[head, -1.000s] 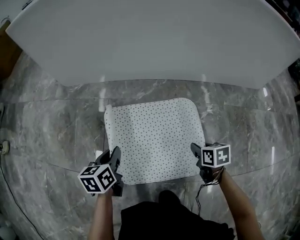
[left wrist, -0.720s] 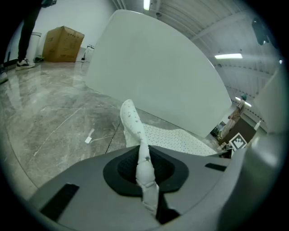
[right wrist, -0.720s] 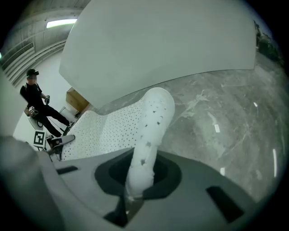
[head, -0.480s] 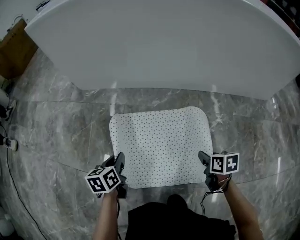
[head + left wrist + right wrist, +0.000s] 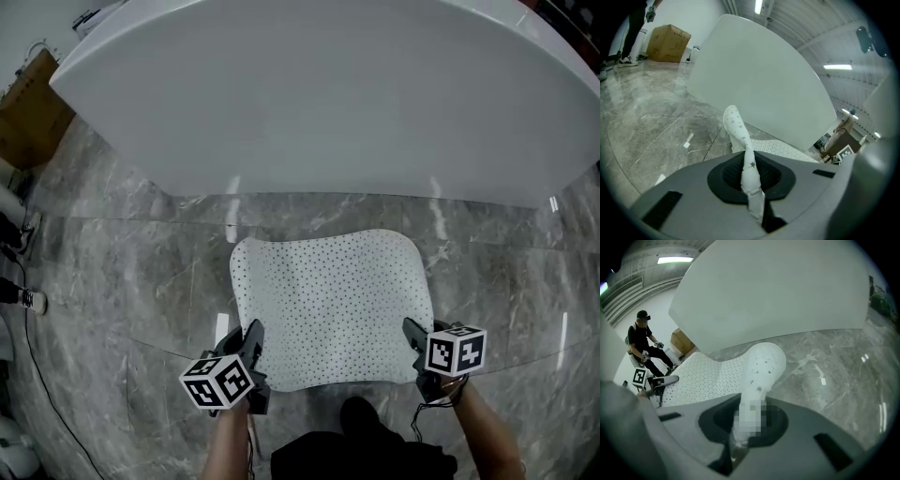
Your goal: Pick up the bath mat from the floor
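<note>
Grey marble floor (image 5: 112,272) runs up to a large white curved wall (image 5: 328,94), and everything below is placed against that wall. Your left gripper (image 5: 254,333) has its jaws pinched tight on one corner of the bath mat (image 5: 328,300), on the edge farthest from the wall. In the left gripper view the white, dotted fabric is squeezed thin between the jaws and stands up in a fold beyond them. Your right gripper (image 5: 413,329) has just been closing its jaws, and they now clamp the other corner on that same far edge; the mat bulges out past them as a rounded roll. The mat stretches from both grippers toward the wall, its opposite edge lying on the floor close to the wall's foot. A cardboard box (image 5: 33,103) sits beside the wall's left end.
</note>
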The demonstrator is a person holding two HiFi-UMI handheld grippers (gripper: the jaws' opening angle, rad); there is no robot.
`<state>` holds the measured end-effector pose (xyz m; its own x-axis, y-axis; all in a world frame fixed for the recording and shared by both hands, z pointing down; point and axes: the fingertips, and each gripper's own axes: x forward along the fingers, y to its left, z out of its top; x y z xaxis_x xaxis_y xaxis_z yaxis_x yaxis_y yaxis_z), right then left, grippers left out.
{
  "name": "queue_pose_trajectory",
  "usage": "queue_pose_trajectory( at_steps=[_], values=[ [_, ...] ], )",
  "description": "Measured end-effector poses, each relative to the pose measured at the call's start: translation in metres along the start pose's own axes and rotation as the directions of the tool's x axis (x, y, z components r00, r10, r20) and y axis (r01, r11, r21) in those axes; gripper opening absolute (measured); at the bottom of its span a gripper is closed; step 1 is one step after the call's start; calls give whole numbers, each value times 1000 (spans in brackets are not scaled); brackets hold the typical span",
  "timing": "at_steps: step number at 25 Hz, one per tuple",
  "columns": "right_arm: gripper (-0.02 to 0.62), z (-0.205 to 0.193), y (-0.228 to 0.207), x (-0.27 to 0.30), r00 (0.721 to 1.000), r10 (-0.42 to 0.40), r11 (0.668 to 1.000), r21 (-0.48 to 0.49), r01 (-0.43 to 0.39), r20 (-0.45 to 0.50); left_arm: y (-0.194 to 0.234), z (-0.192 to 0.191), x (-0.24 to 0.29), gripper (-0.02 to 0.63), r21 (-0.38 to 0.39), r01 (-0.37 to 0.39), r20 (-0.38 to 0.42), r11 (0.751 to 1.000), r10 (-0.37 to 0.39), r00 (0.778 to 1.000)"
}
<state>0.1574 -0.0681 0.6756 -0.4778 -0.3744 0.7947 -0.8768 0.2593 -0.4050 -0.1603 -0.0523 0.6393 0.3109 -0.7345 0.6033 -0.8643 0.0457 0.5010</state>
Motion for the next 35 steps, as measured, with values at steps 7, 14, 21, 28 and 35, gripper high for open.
queue_pose_trajectory(
  at_steps=[7, 14, 21, 28, 35],
  values=[
    [29, 26, 45, -47, 1000, 4, 999, 42, -3, -22, -48, 38, -46, 21, -30, -6, -17, 1000, 5, 1000],
    [28, 63, 88, -138, 999, 31, 993, 114, -27, -35, -103, 97, -116, 21, -21, -28, -47, 999, 27, 999],
    [29, 111, 139, -244, 999, 41, 987, 158, -36, -29, -174, 170, -196, 21, -51, -41, -48, 998, 39, 998],
    [29, 162, 199, -342, 998, 64, 985, 160, -65, 6, -239, 243, -262, 21, -22, -6, -40, 1000, 5, 999],
    [29, 203, 221, -431, 996, 46, 980, 188, -59, 74, -299, 297, -315, 21, 15, 34, -19, 999, -34, 999]
  ],
)
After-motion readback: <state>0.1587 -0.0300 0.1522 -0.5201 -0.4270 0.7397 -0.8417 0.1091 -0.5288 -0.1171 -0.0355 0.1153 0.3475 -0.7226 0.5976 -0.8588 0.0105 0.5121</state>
